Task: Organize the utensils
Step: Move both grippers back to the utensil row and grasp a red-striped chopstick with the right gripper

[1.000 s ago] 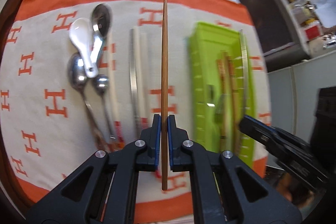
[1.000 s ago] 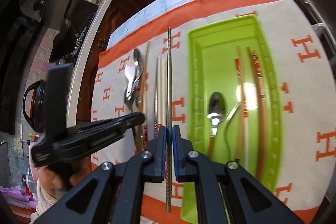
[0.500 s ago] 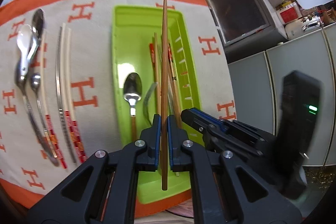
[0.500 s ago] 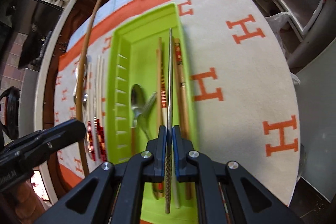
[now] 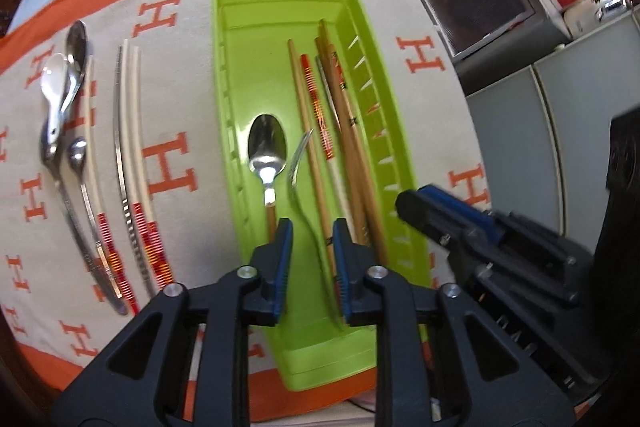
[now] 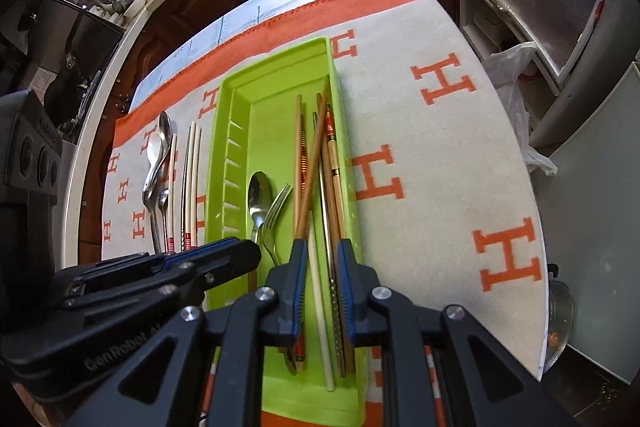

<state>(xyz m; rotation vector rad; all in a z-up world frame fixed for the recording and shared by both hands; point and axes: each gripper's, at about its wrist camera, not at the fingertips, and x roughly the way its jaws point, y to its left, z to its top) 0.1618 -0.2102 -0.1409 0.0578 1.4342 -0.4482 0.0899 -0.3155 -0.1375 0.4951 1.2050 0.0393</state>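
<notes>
- We see the left gripper (image 5: pixel 312 231) over the near end of the green tray (image 5: pixel 236 99), jaws apart and opening; nothing is pinched, though a fork (image 5: pixel 298 167) handle and a wooden chopstick (image 5: pixel 308 131) lie in the tray below the gap.
- The right gripper (image 6: pixel 319 253) also hangs over the tray, jaws apart and opening; a metal chopstick (image 6: pixel 332 267) and a white chopstick (image 6: pixel 318 291) lie beneath the gap, and we cannot tell if a pad touches them.
- In the tray, right wrist view: a spoon (image 6: pixel 260 197) at about 9 o'clock of the fork, and chopsticks bunched toward the 3 o'clock wall, one wooden stick crossing the others on a slant.
- On the orange-and-cream cloth (image 5: pixel 400 7), at 9 o'clock of the tray, outside it: a white ceramic spoon (image 5: pixel 54 83), metal spoons (image 5: pixel 76 43), and a pair of white chopsticks (image 5: pixel 134 115) beside a metal one.
- The right gripper shows at 3 o'clock in the left wrist view, near the tray's right wall.
</notes>
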